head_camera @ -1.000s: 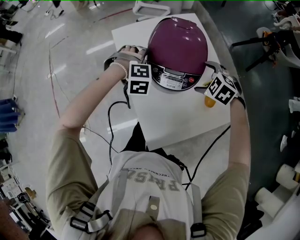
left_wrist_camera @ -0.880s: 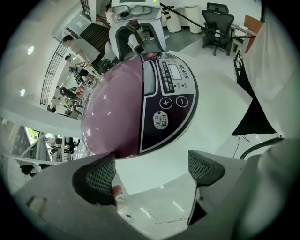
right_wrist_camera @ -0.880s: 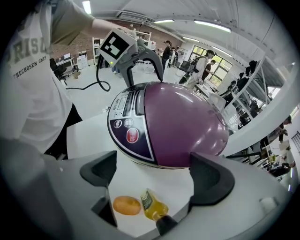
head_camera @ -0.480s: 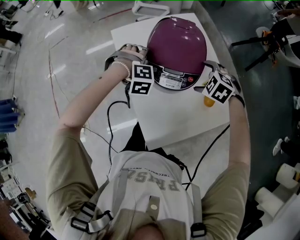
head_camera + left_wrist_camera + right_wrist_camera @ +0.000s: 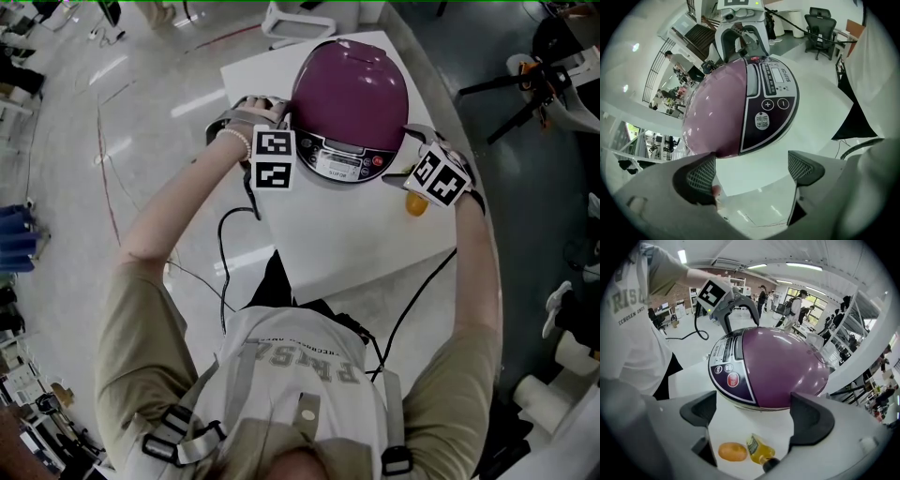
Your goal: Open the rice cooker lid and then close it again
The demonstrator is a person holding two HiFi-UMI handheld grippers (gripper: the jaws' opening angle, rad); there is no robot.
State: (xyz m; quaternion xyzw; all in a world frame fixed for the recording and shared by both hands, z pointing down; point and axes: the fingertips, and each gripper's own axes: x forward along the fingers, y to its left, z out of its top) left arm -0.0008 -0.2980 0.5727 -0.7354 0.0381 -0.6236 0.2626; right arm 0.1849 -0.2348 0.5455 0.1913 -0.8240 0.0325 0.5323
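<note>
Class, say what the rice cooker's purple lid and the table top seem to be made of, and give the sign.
Rice cooker lid: glossy plastic or painted metal, cannot tell which; sharp light reflections on its curve.
Table top: smooth white laminate, perhaps; flat, even, faint sheen.

The rice cooker (image 5: 352,98) blocks the table's (image 5: 356,234) upper centre, while the table's lower middle lies bare. At right, an orange object (image 5: 419,204) and a small bottle (image 5: 759,448) crowd the spot just beside the right gripper (image 5: 752,416).
</note>
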